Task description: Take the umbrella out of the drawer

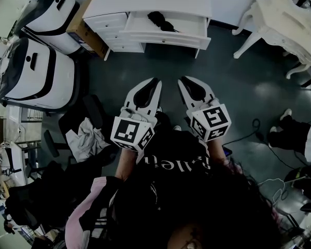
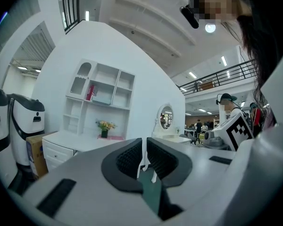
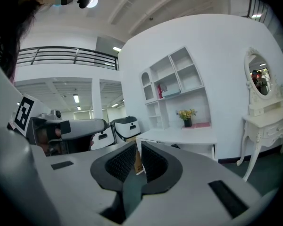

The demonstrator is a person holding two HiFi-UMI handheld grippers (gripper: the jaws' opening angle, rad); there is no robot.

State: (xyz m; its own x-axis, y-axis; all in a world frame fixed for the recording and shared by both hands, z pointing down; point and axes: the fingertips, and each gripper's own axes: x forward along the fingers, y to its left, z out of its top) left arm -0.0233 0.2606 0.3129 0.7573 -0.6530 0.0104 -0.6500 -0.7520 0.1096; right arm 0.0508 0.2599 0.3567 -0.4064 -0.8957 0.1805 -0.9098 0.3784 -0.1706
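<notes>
The task is at its approach step: the drawer (image 1: 166, 37) of the white table (image 1: 150, 1) stands pulled open, and the umbrella (image 1: 160, 21), a dark folded bundle, lies inside it toward the left half, untouched. The left claw (image 1: 156, 81) and the right claw (image 1: 182, 80) are held side by side in front of the person, well apart from the drawer. Both are clenched on nothing: in each gripper view the pads meet with only background showing in the slit between them. The next move, as I judge it, calls for stepping up to the table, releasing one claw, and bringing it down over the drawer's front edge to close across the umbrella's body. The dark floor between person and table looks free, so little stands in the way. Off to the left sit two white-and-black machines (image 1: 39, 71) and a cardboard box (image 1: 85, 32) just beside the table. A chair with a cloth thrown over it (image 1: 85, 134) is nearer the person. A second white table with curved legs (image 1: 280, 19) stands at the right, with cables (image 1: 249, 131) on the floor near another person's feet (image 1: 293, 131).
</notes>
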